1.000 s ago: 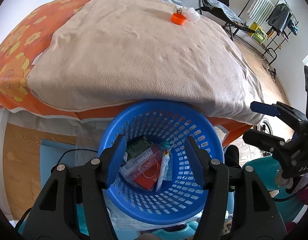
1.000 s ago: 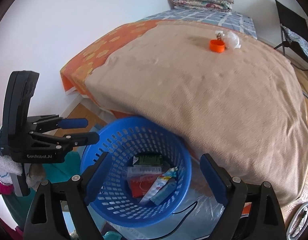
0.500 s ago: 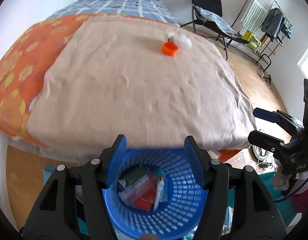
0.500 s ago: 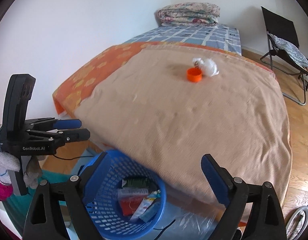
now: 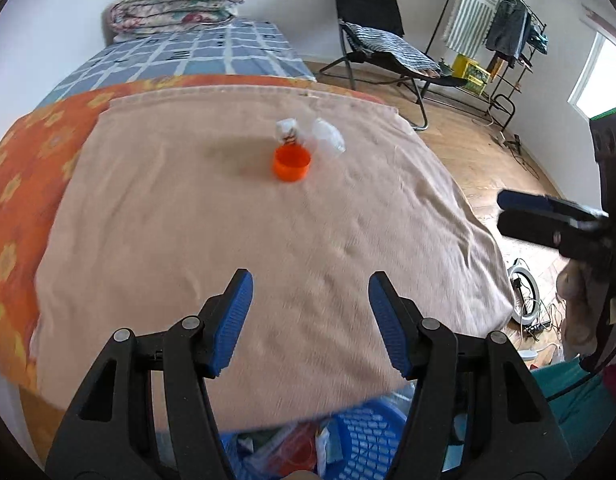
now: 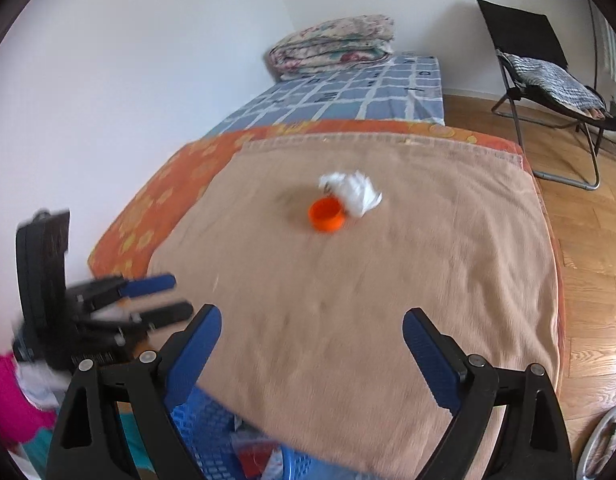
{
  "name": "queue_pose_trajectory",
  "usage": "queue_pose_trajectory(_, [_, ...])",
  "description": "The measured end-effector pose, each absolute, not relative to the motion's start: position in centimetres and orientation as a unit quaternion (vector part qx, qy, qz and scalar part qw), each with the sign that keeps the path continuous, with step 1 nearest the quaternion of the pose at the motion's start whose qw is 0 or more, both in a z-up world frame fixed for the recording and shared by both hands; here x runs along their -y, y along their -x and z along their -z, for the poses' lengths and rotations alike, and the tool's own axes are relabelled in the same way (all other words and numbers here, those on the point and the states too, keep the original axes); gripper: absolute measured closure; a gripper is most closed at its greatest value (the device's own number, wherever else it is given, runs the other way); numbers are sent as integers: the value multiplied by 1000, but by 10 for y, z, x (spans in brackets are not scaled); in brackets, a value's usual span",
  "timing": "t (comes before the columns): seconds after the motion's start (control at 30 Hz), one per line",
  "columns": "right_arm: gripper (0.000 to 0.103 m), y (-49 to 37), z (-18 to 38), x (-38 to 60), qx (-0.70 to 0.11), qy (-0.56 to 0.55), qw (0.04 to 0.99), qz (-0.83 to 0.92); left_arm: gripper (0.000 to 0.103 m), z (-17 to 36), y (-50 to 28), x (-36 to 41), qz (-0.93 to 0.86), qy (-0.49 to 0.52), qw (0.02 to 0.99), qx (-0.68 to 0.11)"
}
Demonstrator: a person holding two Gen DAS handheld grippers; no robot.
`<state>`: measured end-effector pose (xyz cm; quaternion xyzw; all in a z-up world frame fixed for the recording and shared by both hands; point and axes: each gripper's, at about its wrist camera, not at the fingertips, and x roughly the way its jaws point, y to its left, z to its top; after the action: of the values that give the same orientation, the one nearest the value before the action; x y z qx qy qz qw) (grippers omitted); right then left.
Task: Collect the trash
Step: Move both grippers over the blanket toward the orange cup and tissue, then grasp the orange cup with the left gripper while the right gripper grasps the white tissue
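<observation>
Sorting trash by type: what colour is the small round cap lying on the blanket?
Orange; the cap shows best in the left wrist view.

1. An orange cap (image 5: 291, 165), round and shallow, lies open side up on the beige blanket (image 5: 228, 240), well ahead of the left gripper (image 5: 310, 320) and the right gripper (image 6: 312, 344).
2. A small white wrapper (image 5: 287, 131) with dark print stands just behind the cap, touching or nearly touching it.
3. A crumpled clear plastic piece (image 5: 328, 142) lies just beside the cap, to its right.
4. A blue mesh basket (image 5: 364, 436) sits below both grippers at the bed's near edge, holding a red packet (image 5: 298, 454) and other wrappers.
</observation>
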<state>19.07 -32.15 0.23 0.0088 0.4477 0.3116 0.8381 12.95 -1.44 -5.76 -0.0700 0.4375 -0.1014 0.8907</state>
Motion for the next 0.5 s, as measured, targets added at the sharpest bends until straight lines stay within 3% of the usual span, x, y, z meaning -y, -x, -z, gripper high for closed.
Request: queue_pose_trajectory(0.5, [10,-315,36,309,-472,-106,827,-287,41,101,-244,32,98,67,890,-440])
